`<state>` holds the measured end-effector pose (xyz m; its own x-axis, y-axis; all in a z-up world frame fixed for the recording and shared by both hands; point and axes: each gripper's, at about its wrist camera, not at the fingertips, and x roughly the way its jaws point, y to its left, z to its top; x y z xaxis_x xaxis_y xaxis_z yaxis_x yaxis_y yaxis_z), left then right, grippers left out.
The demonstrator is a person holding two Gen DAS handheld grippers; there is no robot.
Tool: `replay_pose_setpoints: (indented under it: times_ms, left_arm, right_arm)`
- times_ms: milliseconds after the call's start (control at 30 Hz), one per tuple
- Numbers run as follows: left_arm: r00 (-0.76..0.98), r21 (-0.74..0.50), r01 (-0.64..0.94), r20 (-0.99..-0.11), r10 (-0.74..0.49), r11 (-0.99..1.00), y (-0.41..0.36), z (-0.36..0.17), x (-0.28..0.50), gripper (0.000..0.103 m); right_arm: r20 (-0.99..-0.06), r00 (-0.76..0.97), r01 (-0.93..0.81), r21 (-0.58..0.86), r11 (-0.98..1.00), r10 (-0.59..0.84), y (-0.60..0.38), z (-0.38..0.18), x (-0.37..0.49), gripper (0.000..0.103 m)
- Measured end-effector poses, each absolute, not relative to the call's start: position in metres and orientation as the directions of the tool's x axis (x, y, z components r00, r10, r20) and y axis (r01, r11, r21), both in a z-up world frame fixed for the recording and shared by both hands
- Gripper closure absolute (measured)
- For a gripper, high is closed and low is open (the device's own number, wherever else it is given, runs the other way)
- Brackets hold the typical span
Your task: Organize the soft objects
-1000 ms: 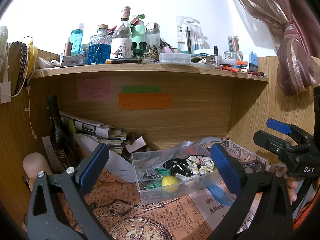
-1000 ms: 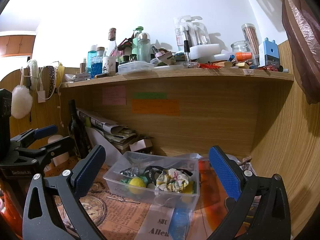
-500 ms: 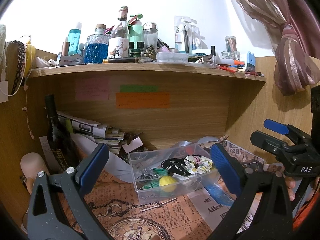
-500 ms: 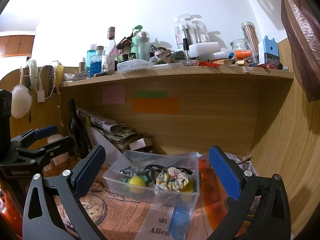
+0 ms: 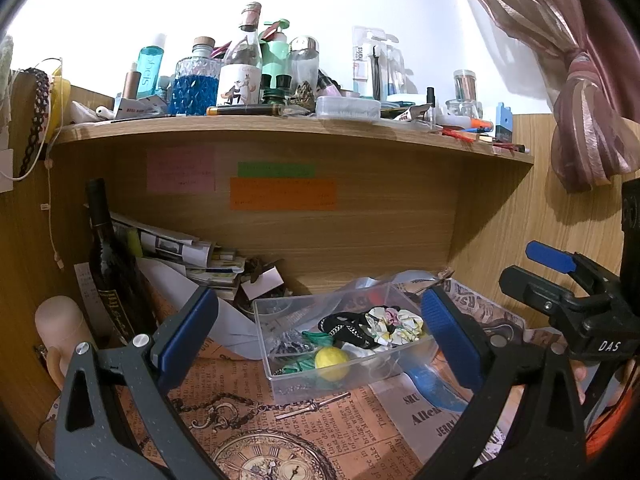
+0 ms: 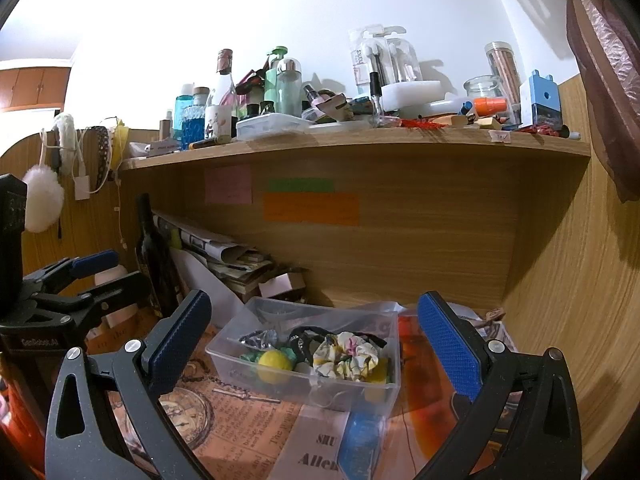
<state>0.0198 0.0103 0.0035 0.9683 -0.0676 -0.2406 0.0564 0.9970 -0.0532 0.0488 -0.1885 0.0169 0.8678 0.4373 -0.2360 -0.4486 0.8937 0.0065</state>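
A clear plastic box [image 5: 280, 364] stands on the desk under the shelf; it also shows in the right wrist view [image 6: 304, 388]. It holds a floral scrunchie [image 5: 396, 320] [image 6: 344, 354], a black hair band [image 5: 344, 328], a yellow ball [image 5: 331, 358] [image 6: 274, 366] and green soft pieces. My left gripper [image 5: 320, 340] is open and empty, back from the box. My right gripper [image 6: 316, 344] is open and empty, also back from the box. Each gripper shows at the edge of the other's view [image 5: 560, 280] [image 6: 80, 280].
A dark wine bottle [image 5: 108, 264] and stacked papers [image 5: 188, 256] stand at the back left. A crowded shelf [image 5: 280, 124] of bottles hangs above. A blue object [image 5: 432, 388] lies beside the box on newspaper-print paper [image 5: 280, 432]. A curtain [image 5: 580, 100] hangs at the right.
Both grippers have drifted slightly; the box sits a little lower and closer in the views. Both stay open and empty.
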Motion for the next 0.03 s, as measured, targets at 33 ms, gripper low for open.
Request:
replay_pose_setpoints:
  times_ms: [33]
  left_arm:
    - [0.968, -0.055, 0.054, -0.241, -0.066, 0.997, 0.0103, 0.0034, 0.0199, 0.000]
  right_arm:
    - [-0.238, 0.868, -0.448, 0.007, 0.894, 0.437, -0.1882, 0.0165, 0.0487, 0.000]
